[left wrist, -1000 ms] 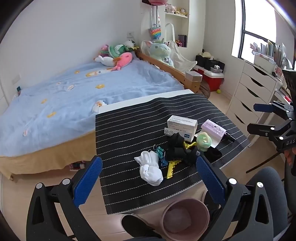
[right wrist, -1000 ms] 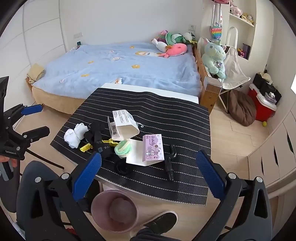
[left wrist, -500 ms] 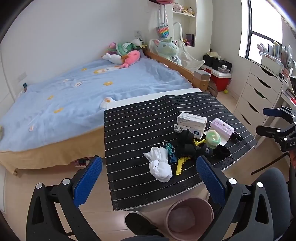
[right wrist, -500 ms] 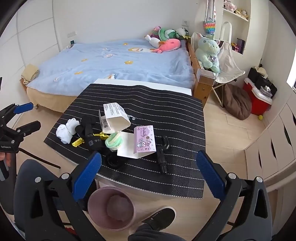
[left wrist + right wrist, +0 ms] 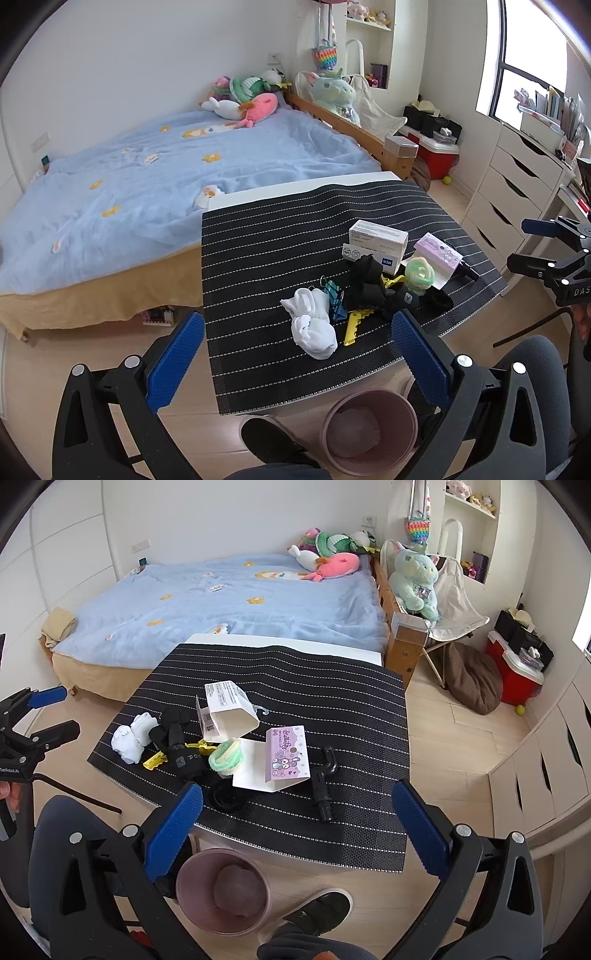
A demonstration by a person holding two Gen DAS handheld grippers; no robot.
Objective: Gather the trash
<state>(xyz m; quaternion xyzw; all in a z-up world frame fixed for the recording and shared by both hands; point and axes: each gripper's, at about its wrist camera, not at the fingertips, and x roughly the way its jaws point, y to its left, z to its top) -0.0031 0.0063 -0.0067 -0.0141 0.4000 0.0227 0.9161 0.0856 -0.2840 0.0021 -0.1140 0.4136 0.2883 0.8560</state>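
Note:
A pile lies on the black striped mat [image 5: 280, 243] of a low white table: white socks [image 5: 312, 326], a blue binder clip [image 5: 334, 295], yellow clips [image 5: 354, 323], black items [image 5: 373, 288], an open white carton [image 5: 378, 242], a green-white scrunchie [image 5: 419, 275] and a purple cartoon box [image 5: 437, 254]. In the right wrist view the carton [image 5: 229, 710], the purple box [image 5: 286, 757], the scrunchie [image 5: 226, 757] and a black hook tool [image 5: 321, 779] show. A pink bin [image 5: 369, 428] stands on the floor by the table's near edge. My left gripper [image 5: 295, 350] and right gripper [image 5: 295, 816] are open, empty, above the near edge.
A bed with a blue blanket [image 5: 147, 177] and plush toys [image 5: 251, 99] lies behind the table. White drawers [image 5: 513, 192] stand on the right. A red cooler [image 5: 515, 672] and a brown cushion [image 5: 472, 679] sit on the floor. The person's shoe [image 5: 317, 912] is beside the bin [image 5: 223, 890].
Both grippers have drifted slightly, shifting the table in view; both stay open and empty. Nothing on the table has moved.

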